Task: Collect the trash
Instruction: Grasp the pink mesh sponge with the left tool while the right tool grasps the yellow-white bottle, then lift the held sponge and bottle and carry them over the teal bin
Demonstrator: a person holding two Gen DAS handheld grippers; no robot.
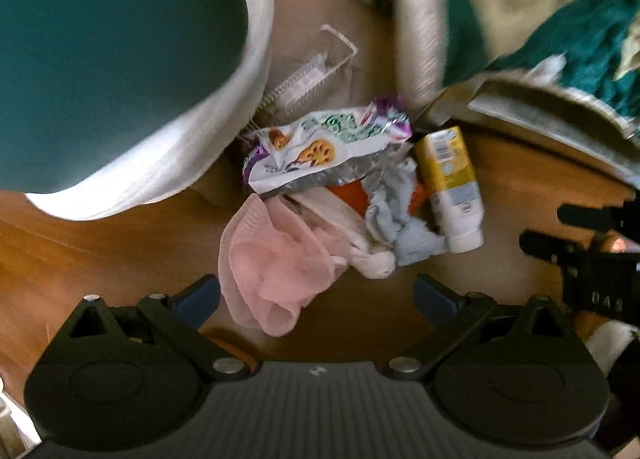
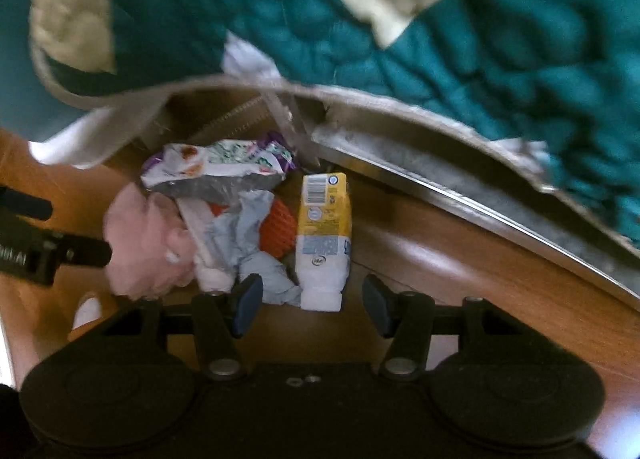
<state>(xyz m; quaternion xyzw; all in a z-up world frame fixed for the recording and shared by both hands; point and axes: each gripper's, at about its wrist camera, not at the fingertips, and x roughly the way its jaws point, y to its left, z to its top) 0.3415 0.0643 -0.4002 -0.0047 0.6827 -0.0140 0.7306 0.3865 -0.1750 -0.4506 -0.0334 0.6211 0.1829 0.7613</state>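
Trash pile [image 1: 340,199] sits heaped on the wood floor [image 1: 100,251] against the bed edge, so I hold my left gripper [image 1: 316,299] and right gripper [image 2: 312,299] spread wide and empty, the right straddling the yellow tube [image 2: 324,231], likely first pick.

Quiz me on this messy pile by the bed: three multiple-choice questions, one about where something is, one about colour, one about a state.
1. The yellow-and-white bottle lies where?
A. right edge of the trash pile
B. on the quilt
C. under the snack wrapper

2. The mesh pouf is:
A. green
B. pink
C. black

3. The right hand-held gripper is:
A. shut on the bottle
B. shut on tissue
C. open, holding nothing

Answers: 1 A, it lies on the wooden floor beside the crumpled tissue. 2 B, pale pink netting. 3 C, its fingers stand apart either side of the bottle's white cap end.
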